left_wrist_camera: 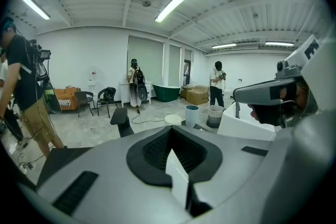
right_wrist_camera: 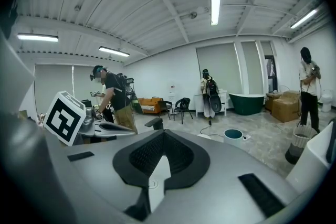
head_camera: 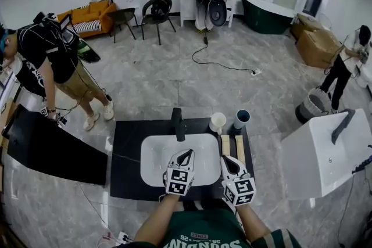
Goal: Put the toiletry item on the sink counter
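Both tools hang empty over the front edge of the white oval sink basin (head_camera: 152,161). The left gripper (head_camera: 186,153) has its jaws pressed together with nothing between them, and the right gripper (head_camera: 225,159) looks the same in its own view, shut on nothing.

No toiletry item is being carried. The likeliest candidates are the cream round cup (head_camera: 217,122) and the teal round cup (head_camera: 241,119). They stand upright side by side at the back right of the black sink surface (head_camera: 125,154), just right of the black faucet (head_camera: 178,122). Two pale wooden slats (head_camera: 225,146) lie between the cups and the right gripper (what they are is too small to tell). If one of the cups is the item, it already stands on the surface.

Either cup is probably light and stiff, with a smooth wall that could slide in a loose pinch. It could also tip if nudged near the top. A sound hold would be across the body a little below the rim, jaws spread first and then closed on opposite walls, or one jaw inside and one outside the lip. The right gripper is the nearer one, so the reach seems to fall to it.
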The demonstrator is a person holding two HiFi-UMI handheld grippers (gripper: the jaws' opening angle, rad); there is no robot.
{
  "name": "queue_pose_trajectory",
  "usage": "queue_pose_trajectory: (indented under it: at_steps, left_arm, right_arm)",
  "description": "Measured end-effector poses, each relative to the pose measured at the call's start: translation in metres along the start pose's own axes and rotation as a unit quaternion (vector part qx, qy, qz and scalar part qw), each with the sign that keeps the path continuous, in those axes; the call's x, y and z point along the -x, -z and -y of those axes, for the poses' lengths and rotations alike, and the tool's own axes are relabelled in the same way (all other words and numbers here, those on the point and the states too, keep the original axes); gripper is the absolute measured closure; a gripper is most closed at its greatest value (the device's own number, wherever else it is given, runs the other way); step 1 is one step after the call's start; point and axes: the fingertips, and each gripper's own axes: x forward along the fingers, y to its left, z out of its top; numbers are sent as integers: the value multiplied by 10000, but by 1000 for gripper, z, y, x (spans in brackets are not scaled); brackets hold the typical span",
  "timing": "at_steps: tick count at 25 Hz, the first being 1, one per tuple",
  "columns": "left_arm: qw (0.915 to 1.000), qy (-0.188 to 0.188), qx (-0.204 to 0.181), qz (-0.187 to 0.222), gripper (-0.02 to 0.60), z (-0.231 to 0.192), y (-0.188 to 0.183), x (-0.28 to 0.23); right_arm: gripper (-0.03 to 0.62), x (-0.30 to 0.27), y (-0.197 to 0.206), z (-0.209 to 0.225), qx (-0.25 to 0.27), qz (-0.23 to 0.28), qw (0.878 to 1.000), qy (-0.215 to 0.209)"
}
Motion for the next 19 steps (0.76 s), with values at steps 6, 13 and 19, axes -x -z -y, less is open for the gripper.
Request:
queue_pose_trajectory:
  at_steps: [6, 13, 19]
  left_arm:
    - [10000, 88, -8, -14, 571, 5, 1, 2]
    - [9998, 178, 30, -29, 571, 6, 6, -4]
    - [9997, 209, -78, -37, 571, 6, 10, -8]
  right_arm:
    - [553, 5, 3, -4, 14, -41, 10000, 19]
    - [553, 0, 11, -9, 76, -157, 9998, -21]
    - [553, -8, 9, -13, 189, -187, 9996, -41]
